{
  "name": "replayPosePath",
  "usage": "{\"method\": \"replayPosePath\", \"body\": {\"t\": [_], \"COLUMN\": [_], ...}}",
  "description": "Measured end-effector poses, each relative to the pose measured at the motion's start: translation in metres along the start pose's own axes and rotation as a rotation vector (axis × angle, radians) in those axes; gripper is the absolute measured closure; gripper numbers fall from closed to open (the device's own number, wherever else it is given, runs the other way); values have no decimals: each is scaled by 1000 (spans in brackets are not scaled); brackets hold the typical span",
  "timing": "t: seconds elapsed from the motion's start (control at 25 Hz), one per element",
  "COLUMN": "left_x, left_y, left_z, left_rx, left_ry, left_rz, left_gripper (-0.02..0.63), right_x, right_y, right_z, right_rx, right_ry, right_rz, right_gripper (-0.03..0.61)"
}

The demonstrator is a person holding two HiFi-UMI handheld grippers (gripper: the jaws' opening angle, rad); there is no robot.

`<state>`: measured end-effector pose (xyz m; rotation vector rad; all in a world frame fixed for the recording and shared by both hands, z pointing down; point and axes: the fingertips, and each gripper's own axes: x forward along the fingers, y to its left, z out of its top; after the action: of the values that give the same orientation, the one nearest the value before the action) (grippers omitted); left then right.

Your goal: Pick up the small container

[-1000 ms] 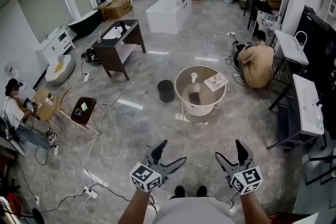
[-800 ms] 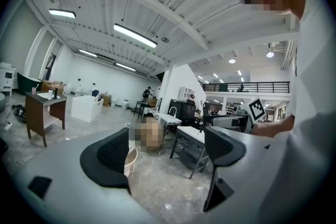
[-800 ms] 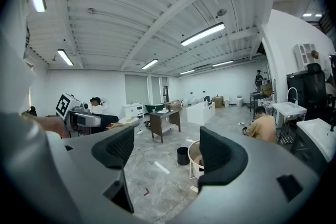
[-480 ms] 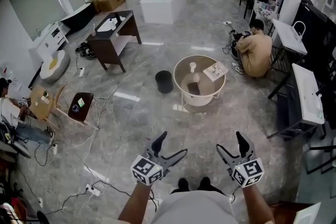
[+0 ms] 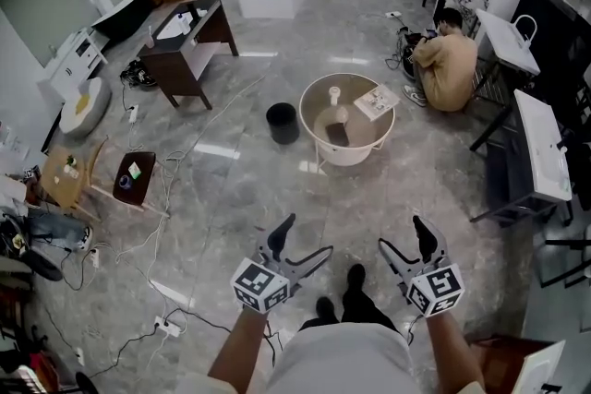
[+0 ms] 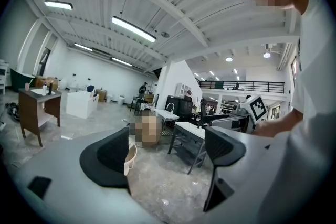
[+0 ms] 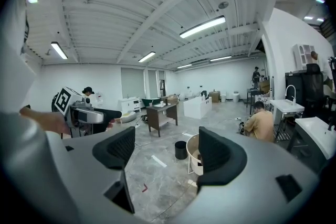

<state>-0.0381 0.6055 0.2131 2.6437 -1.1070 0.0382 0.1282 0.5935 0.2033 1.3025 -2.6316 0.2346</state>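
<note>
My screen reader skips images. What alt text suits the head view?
The left gripper and right gripper, jaws apart and empty, are held over a grey marble floor. Well ahead stands a round white table bearing a small white container.

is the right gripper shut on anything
No, the right gripper has its jaws wide apart, with only distant floor showing between them.

The small container [image 5: 334,95] stands on the round bench [image 5: 355,160], near its far edge. A bin [image 5: 283,123] sits on the floor, left.
</note>
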Motion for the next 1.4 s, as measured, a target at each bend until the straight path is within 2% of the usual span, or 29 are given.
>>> {"method": "replayPosePath", "body": {"t": [0.4,0.68,1.4], "left_x": [45,109,275], "left_y": [45,88,192], "left_z": [-7,0,49], "left_rx": [-24,-36,-21], "left_ry": [38,52,84], "left_rz": [30,39,116], "left_gripper": [158,158,156], "right_x": [53,111,246], "right_y": [-43,-95,-248], "right_z": [-10,-8,29], "right_rx": [22,35,38], "right_ry": [36,58,66], "right_rz": [10,31,108], "right_gripper": [189,190,193]}}
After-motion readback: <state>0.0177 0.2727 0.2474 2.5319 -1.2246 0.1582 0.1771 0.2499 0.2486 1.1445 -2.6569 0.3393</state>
